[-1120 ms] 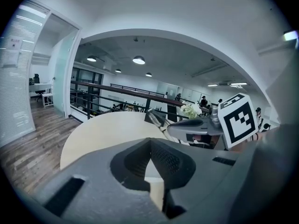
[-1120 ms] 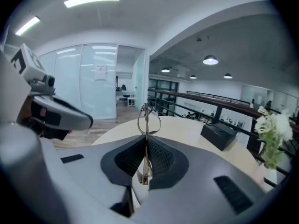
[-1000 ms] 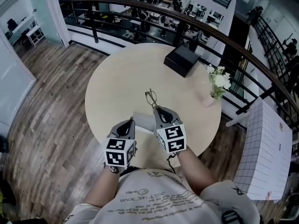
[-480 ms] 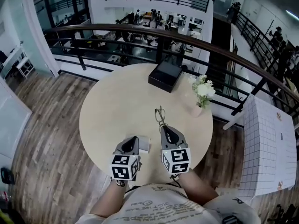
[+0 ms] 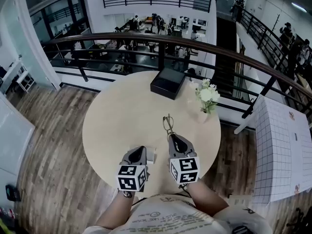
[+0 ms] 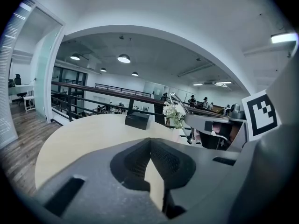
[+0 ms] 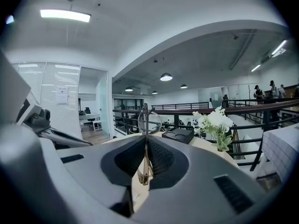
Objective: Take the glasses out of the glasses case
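Observation:
Thin wire-rimmed glasses (image 5: 168,123) stick out forward from my right gripper (image 5: 172,136), which is shut on them above the round table (image 5: 112,121). In the right gripper view the jaws pinch the folded frame (image 7: 145,148), and one lens (image 7: 149,120) stands up beyond the tips. The white glasses case (image 5: 149,153) lies on the table between the two grippers, mostly hidden by my left gripper (image 5: 140,150). My left gripper (image 6: 149,143) has its tips together and holds nothing; its view shows no case.
A black box (image 5: 167,83) sits at the table's far edge. A small vase of white flowers (image 5: 206,95) stands at the far right. A dark railing (image 5: 97,38) curves behind the table, and a white gridded board (image 5: 282,145) lies to the right.
The head view has tilted up and now takes in more of the room. Both grippers sit a little nearer the table's front edge. The glasses stay in the right gripper.

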The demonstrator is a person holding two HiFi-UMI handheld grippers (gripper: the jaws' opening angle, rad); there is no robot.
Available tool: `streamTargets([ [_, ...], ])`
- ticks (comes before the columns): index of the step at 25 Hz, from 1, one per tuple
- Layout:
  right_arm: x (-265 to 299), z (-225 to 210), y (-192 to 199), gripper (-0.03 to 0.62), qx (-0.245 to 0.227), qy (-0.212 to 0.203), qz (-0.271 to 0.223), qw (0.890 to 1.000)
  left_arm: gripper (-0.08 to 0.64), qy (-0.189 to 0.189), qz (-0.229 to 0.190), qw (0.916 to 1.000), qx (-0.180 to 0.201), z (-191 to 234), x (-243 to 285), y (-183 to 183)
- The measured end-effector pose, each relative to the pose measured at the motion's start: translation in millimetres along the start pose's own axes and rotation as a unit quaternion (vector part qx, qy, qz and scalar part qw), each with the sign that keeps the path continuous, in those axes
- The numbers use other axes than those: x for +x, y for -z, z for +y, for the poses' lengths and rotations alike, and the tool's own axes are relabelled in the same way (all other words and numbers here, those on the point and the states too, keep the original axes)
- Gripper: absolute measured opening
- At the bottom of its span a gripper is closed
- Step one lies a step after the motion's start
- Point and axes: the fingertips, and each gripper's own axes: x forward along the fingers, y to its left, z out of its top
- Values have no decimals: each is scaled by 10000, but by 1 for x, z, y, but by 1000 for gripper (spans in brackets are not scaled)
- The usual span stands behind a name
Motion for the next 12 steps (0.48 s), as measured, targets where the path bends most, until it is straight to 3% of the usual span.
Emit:
streamTargets([
  [12, -2, 11, 1, 29, -65, -185, 22, 9998, 12, -84, 47, 9999, -98, 3, -8, 5],
])
